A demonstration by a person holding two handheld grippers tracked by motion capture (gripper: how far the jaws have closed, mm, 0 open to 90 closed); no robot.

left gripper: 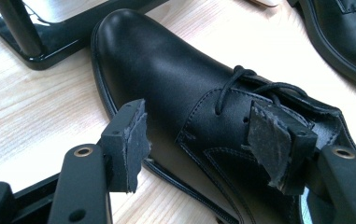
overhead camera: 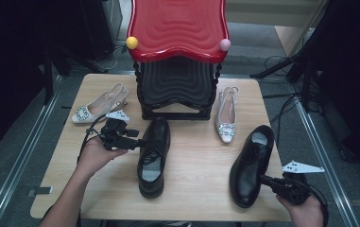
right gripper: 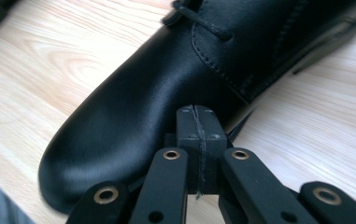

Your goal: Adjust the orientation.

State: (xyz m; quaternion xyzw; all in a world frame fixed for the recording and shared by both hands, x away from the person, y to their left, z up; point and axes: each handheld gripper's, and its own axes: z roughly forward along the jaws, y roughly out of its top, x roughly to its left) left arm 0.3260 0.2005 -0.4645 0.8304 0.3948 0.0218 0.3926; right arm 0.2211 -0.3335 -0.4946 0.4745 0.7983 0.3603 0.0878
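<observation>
Black shoes are lying apart on the table [overhead camera: 192,184]. Left gripper [overhead camera: 137,142], jaws wide, is straddling the middle shoe [overhead camera: 153,156], seemingly to grasp it. Right gripper [overhead camera: 265,179], jaws closed and empty, is nudging the right shoe [overhead camera: 252,163].

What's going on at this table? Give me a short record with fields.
Surface: wooden table
Rack: red-topped shoe rack at the far edge
Black shoes: left black shoe; right black shoe
Pale shoes: left heeled shoe; right heeled shoe
Left tool: open, jaws astride the left black shoe
Right tool: shut, its tip at the right black shoe's side
</observation>
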